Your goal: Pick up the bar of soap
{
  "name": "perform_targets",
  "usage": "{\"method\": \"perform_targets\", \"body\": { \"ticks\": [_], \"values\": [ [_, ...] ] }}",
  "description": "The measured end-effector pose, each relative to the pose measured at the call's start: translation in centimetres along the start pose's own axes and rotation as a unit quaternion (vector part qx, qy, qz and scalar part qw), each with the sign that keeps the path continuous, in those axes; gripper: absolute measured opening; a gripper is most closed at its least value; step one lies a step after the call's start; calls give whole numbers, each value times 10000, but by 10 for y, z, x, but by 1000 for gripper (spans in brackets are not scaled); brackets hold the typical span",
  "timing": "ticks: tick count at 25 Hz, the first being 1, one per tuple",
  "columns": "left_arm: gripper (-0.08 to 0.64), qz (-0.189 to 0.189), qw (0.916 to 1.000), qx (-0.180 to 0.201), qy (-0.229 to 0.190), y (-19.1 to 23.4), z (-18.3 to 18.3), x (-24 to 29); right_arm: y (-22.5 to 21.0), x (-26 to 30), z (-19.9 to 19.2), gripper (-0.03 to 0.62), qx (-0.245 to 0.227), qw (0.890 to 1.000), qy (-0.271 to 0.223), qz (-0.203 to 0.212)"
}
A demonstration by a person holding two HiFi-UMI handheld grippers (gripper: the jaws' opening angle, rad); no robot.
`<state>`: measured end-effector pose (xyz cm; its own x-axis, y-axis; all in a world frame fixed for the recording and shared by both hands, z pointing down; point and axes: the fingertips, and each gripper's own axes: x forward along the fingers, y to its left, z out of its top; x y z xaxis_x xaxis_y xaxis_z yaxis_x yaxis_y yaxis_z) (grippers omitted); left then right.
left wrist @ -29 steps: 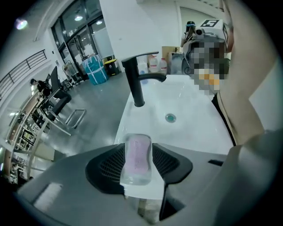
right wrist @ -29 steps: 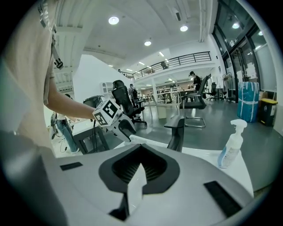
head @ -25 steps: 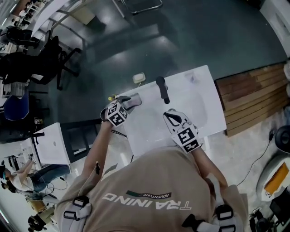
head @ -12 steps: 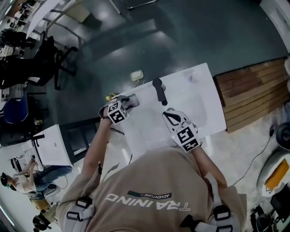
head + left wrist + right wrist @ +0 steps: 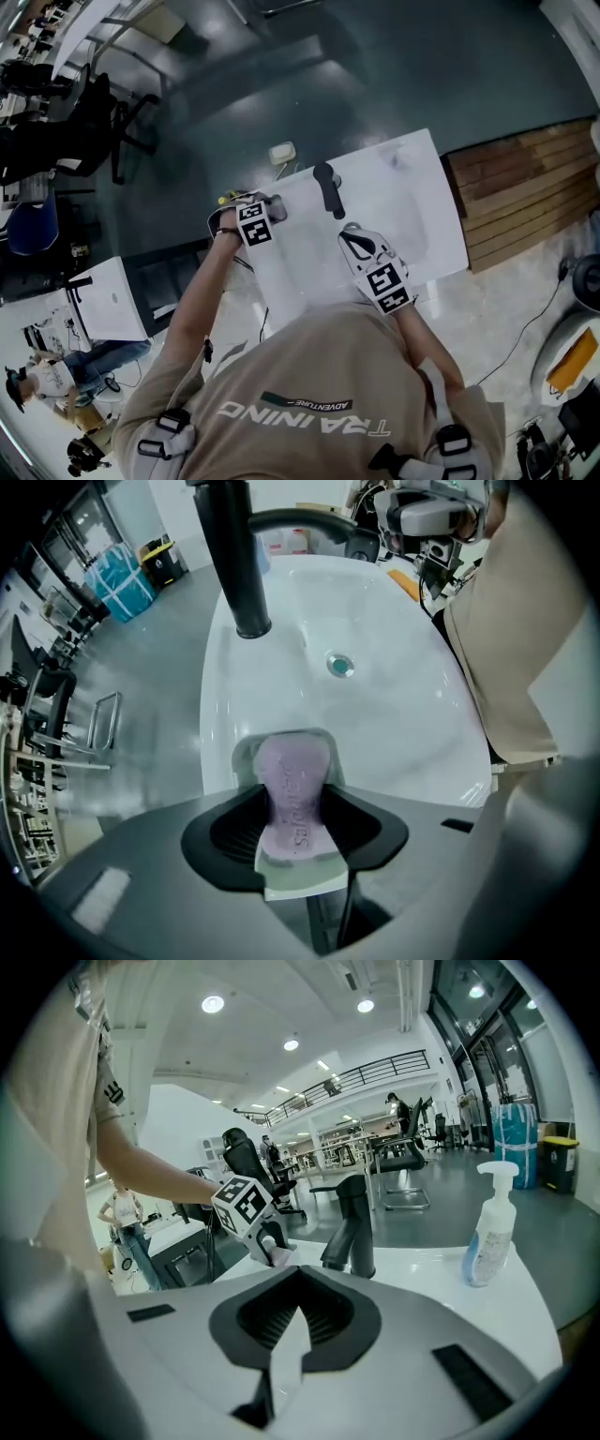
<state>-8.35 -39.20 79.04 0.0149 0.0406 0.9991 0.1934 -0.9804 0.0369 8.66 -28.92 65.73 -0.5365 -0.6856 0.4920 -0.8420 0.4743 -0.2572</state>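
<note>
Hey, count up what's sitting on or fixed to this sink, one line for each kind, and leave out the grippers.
Soap: 1
Soap dish: 1
Faucet: 1
Pump bottle: 1
Total: 4

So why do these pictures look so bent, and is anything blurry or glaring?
Head view: the wide lens bows the edges of the white sink counter. Left gripper view: bar of soap fairly sharp, its lettering soft; pale sheen on the basin; corners dark. Right gripper view: ceiling lights glare; corners black out.
</note>
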Motion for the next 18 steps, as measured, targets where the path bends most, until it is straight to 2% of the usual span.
{"method": "perform_targets", "body": {
  "ticks": [3, 11, 18],
  "values": [
    [179, -71, 9999, -9, 88, -1, 1, 1, -2, -1, -2, 3, 62, 10000, -15, -47],
    [181, 70, 9999, -104, -25, 1, 4, 7, -12, -2, -9, 3, 146, 9998, -5, -164],
    [183, 173, 9985, -356, -386, 3, 2, -1, -7, -8, 0, 3, 92, 9997, -1, -204]
  ]
}}
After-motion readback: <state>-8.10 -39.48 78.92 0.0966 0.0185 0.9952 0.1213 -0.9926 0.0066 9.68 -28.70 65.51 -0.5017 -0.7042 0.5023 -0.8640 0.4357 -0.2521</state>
